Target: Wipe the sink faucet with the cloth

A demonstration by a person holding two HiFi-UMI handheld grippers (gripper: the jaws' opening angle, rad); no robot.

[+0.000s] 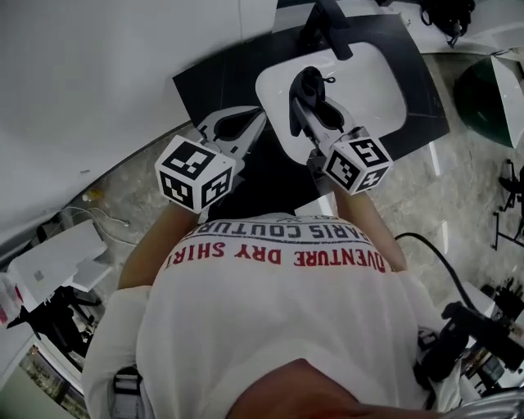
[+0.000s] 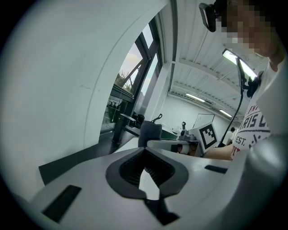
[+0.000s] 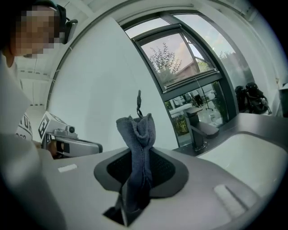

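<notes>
White sink [image 1: 385, 90] sat in dark counter [image 1: 213, 82], black faucet [image 1: 327, 24] at far rim. Right gripper [image 1: 305, 94] hung over basin, jaws clamped on dark cloth [image 3: 137, 148], short of faucet. Left gripper [image 1: 255, 119] sat beside sink, jaws closed on nothing.

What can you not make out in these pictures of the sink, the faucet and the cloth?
Matte black sink faucet: head view, far end cut off by the top edge.
White rounded sink basin: head view, near side hidden by the right claw.
Dark grey terry cloth: right gripper view, lower end buried between that claw's jaws.
</notes>
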